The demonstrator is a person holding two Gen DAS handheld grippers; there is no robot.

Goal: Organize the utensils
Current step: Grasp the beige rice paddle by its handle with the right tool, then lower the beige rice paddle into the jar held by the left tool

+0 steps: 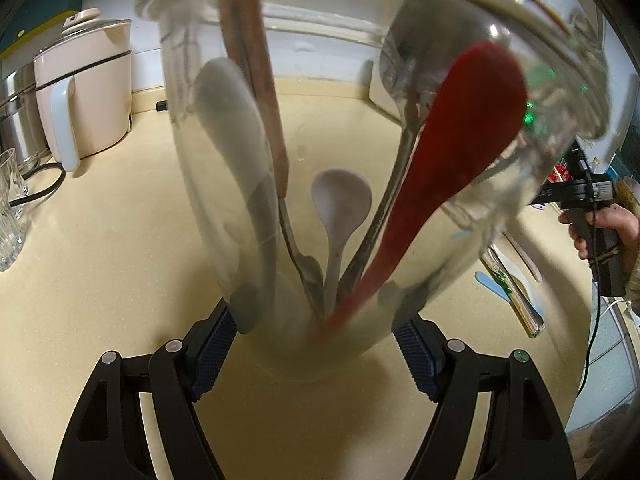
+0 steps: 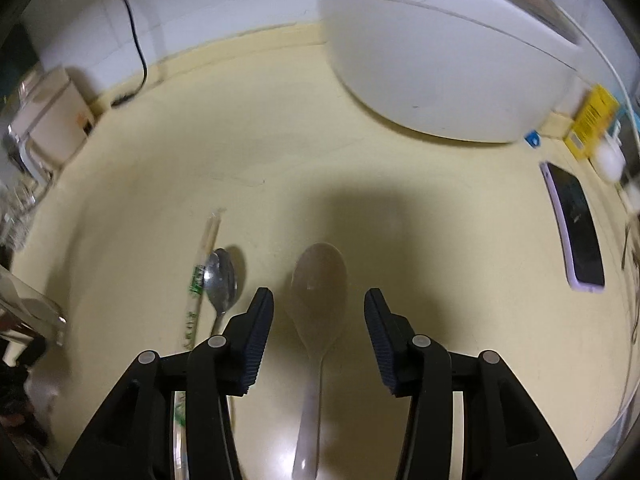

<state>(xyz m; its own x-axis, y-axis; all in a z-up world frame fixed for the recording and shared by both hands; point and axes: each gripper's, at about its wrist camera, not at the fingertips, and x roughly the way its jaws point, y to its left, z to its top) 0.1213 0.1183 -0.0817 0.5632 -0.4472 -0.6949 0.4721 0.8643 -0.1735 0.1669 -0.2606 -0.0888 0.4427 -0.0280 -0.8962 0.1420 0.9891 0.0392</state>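
Note:
My left gripper (image 1: pixel 316 332) is shut on a clear glass jar (image 1: pixel 224 200), held tilted over the cream counter. The jar holds a red spoon (image 1: pixel 460 152), a white spoon (image 1: pixel 340 208), a grey spatula (image 1: pixel 232 128), a wooden handle (image 1: pixel 256 60) and a metal ladle (image 1: pixel 404 72). My right gripper (image 2: pixel 318 320) is open, its fingers on either side of a translucent rice spoon (image 2: pixel 316 304) lying on the counter. A metal spoon (image 2: pixel 220 280) and wrapped chopsticks (image 2: pixel 196 292) lie to its left. The wrapped chopsticks also show in the left wrist view (image 1: pixel 508 284).
A pink electric kettle (image 1: pixel 84 96) and a drinking glass (image 1: pixel 10 208) stand at the left. A white appliance (image 2: pixel 440 60) stands at the back right. A phone (image 2: pixel 576 224) and a yellow box (image 2: pixel 592 120) lie at the right. A black cable (image 2: pixel 132 28) runs down the wall.

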